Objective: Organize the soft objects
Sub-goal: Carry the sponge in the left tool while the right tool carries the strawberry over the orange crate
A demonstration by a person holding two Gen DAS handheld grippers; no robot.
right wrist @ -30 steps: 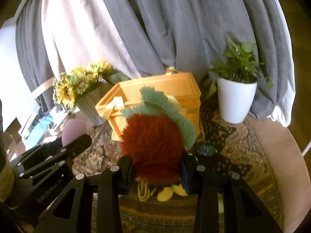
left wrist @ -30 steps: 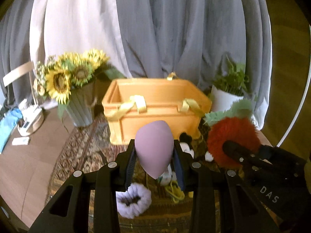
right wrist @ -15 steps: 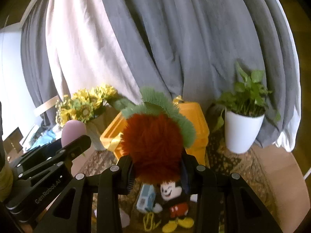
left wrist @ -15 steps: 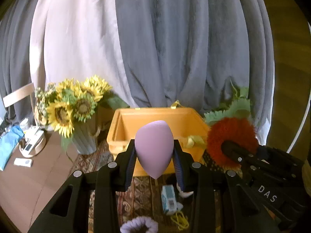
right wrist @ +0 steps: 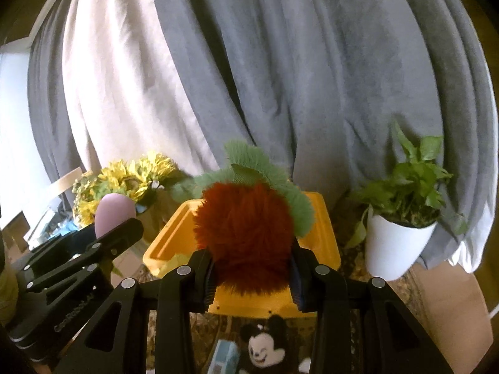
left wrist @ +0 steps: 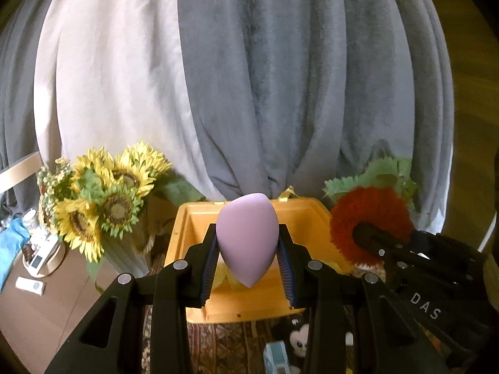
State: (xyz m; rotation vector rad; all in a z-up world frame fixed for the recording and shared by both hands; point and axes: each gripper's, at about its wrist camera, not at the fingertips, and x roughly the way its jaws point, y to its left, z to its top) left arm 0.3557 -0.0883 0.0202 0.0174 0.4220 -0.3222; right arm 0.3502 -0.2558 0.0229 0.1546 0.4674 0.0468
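My left gripper [left wrist: 248,268] is shut on a lilac egg-shaped sponge [left wrist: 248,237], held point-down above the near wall of an open orange crate [left wrist: 199,218]. My right gripper [right wrist: 252,271] is shut on a furry red plush ball with a green leafy frill [right wrist: 246,233], held over the same orange crate [right wrist: 324,227]. Each gripper shows in the other's view: the right one [left wrist: 371,237] at the right with the red plush [left wrist: 371,215], the left one [right wrist: 121,227] at the left with the lilac sponge [right wrist: 113,215]. A black-and-white mouse plush [right wrist: 265,349] lies on the rug below.
A vase of sunflowers [left wrist: 106,205] stands left of the crate, and a white pot with a green plant [right wrist: 399,243] stands right of it. A small blue-white carton [left wrist: 276,358] lies on the patterned rug. Grey and white curtains hang behind. Small items sit on a round stand [left wrist: 40,255] at far left.
Both grippers have risen and moved toward the crate with their loads. The crate's inside now shows from above, and the purple scrunchie has dropped out of the left view.
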